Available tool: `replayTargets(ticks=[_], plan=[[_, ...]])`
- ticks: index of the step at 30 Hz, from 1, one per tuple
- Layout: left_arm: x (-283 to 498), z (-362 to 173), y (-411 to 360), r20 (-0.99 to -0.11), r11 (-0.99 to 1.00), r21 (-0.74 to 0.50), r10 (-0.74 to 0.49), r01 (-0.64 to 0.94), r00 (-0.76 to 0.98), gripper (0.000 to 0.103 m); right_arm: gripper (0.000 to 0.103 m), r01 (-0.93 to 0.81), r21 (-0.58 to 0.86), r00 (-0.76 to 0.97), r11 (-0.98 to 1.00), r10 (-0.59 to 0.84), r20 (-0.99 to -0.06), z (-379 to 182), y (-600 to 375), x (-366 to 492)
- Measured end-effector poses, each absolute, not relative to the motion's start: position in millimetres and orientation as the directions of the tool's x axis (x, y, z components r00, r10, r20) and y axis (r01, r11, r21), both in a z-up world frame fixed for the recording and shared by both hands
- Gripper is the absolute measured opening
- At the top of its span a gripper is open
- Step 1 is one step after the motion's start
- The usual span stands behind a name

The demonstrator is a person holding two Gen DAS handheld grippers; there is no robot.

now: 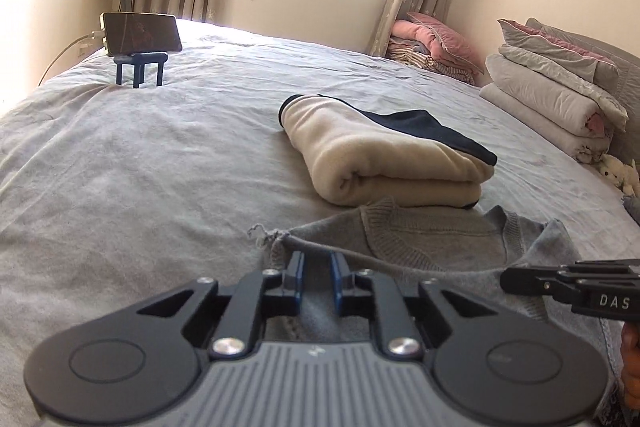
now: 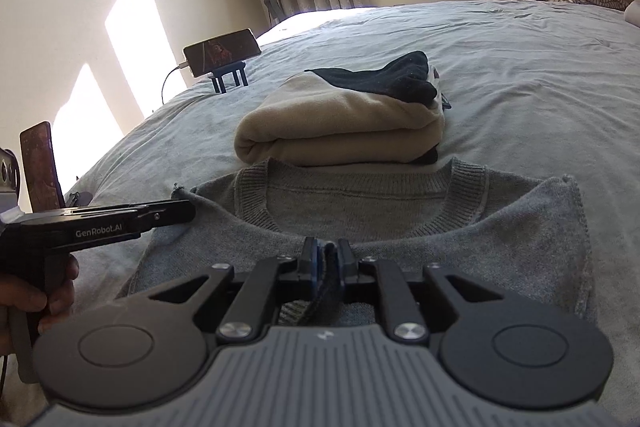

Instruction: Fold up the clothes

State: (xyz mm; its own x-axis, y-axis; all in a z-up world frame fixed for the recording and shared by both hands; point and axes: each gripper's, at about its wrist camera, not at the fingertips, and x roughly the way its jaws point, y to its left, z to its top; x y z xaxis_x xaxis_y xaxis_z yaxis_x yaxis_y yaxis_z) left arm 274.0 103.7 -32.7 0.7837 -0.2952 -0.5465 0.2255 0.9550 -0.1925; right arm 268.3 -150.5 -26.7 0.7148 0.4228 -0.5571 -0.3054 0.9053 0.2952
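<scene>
A grey knit sweater (image 2: 400, 223) lies folded on the bed in front of me, collar facing away; it also shows in the left wrist view (image 1: 440, 247). My left gripper (image 1: 318, 259) is open a little over the sweater's left edge, with nothing between its fingers. My right gripper (image 2: 328, 247) is shut on a fold of the grey sweater near the collar. Each gripper shows from the side in the other view: the right one (image 1: 568, 283), the left one (image 2: 120, 219). A folded cream and black garment (image 1: 384, 155) lies just beyond the sweater, also in the right wrist view (image 2: 344, 119).
The bed has a grey sheet (image 1: 140, 167). A phone on a blue stand (image 1: 140, 35) sits at the far left of the bed. Stacked quilts and pillows (image 1: 560, 95) lie along the right wall. Another phone (image 2: 42, 167) is mounted by the left gripper.
</scene>
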Motion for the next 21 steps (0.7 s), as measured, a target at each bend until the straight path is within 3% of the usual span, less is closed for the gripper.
replayTargets(ticks=[4,6,13,21], plan=[[243,-20,99,-0.560,0.953,-0.152,-0.303,0.264,0.771,0.029,0.028,-0.289,0.362,0.681,0.886,0.456,-0.573,-17,-156,266],[226,-13,98,-0.563,0.946,-0.145,-0.319,0.289,0.762,0.030,0.039,-0.300,0.373,0.668,0.878,0.473,-0.575,-11,-157,258],[158,1,88,-0.577,0.921,-0.148,-0.375,0.359,0.725,0.030,0.039,-0.289,0.392,0.614,0.874,0.483,-0.624,-4,-158,220],[91,3,68,-0.632,0.912,-0.069,-0.354,0.405,0.689,0.030,0.039,-0.231,0.525,0.548,0.819,0.556,-0.625,-8,-164,186]])
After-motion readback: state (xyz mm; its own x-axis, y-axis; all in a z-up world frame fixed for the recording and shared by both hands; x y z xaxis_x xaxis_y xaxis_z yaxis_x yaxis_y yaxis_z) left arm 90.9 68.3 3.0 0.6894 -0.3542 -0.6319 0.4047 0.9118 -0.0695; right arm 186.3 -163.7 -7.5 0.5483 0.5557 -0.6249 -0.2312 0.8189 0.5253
